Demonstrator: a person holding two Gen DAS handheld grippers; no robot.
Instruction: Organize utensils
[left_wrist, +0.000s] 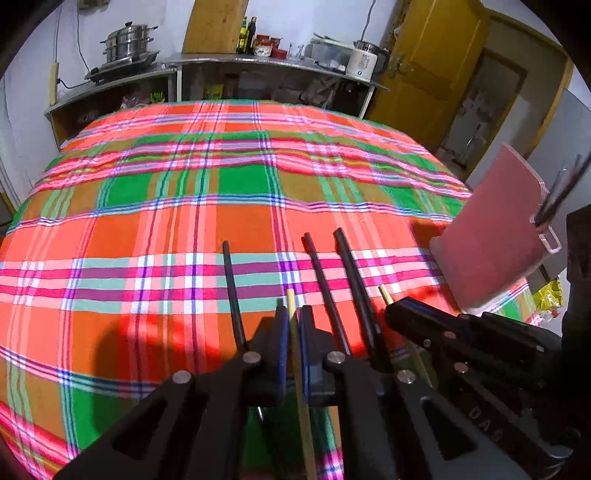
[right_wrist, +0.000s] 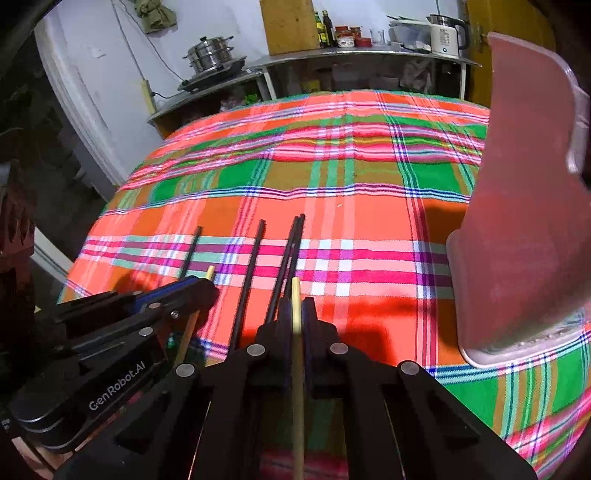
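On the plaid tablecloth (left_wrist: 177, 229), near its front edge, several black chopsticks (left_wrist: 232, 295) lie loose, their long axes running away from the cameras toward the far side of the table. The left gripper (left_wrist: 292, 314) is clenched on one pale wooden chopstick (left_wrist: 297, 354), which passes between its jaws along the gripper's own line, tip protruding a little past them. The right gripper (right_wrist: 296, 306) is likewise clenched on a second pale wooden chopstick (right_wrist: 297, 369), held lengthwise in the same manner. The pink holder (right_wrist: 524, 206), a tall container standing upright on the cloth, lies to the right of both grippers; the right gripper is judged the nearer of the two, and the coming move likely turns on swinging each stick rightward and tipping it into the holder's open top.

The left wrist view shows dark sticks (left_wrist: 561, 195) already standing in the holder's clear rim (left_wrist: 550, 240), and the right gripper beside it at lower right (left_wrist: 397, 308). The right wrist view does not show the holder's contents, but shows its base resting on the cloth, and the left gripper (right_wrist: 210, 282) just beside on the left, its stick's tip protruding
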